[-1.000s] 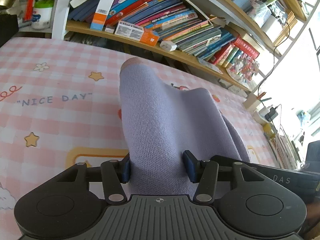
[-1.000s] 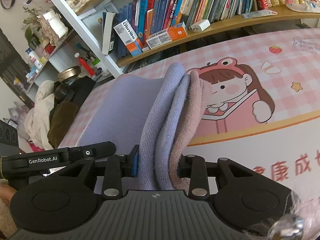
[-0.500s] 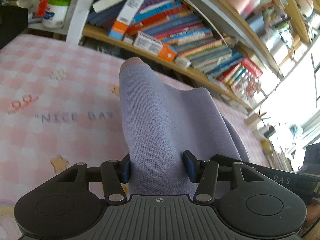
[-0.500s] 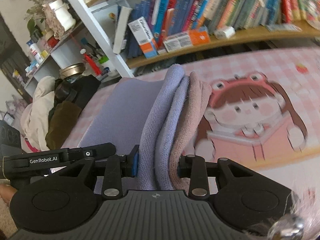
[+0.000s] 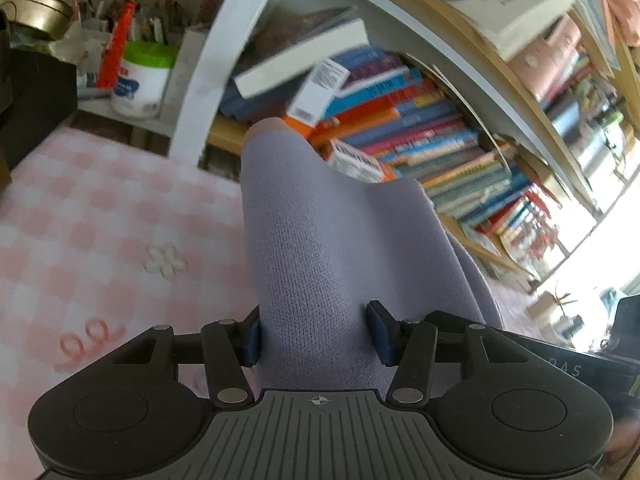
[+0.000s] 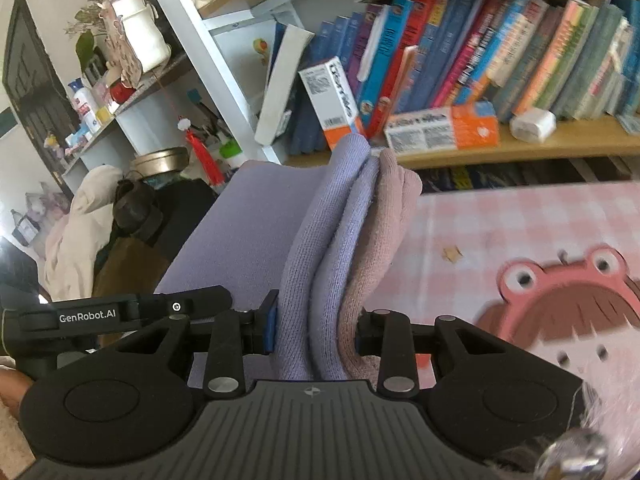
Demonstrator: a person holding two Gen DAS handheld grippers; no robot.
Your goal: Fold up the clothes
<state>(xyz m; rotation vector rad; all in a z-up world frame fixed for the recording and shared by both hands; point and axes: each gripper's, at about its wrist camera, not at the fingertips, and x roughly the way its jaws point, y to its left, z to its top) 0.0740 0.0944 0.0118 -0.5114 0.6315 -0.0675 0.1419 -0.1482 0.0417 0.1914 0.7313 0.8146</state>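
Observation:
A lavender knit garment (image 5: 320,248) with a dusty-pink edge is held up between both grippers, above the pink checked table cover (image 5: 100,216). My left gripper (image 5: 316,334) is shut on a thick fold of it. My right gripper (image 6: 316,328) is shut on several bunched layers (image 6: 340,240), lavender on the left and pink on the right. A flat span of the garment (image 6: 248,224) stretches from the right gripper toward the left gripper's body (image 6: 120,312). The fingertips of both grippers are hidden in the cloth.
A bookshelf (image 6: 480,80) packed with books stands close behind the table. A white shelf post (image 5: 216,72) and a green-lidded tub (image 5: 140,80) are at the back left. A cartoon frog-hat print (image 6: 568,304) marks the cover. Clothes are piled at the left (image 6: 80,232).
Both grippers have lifted and carried the garment toward the bookshelf; the shelf now looms much larger and the table print has slid down and back. Both grips are unchanged.

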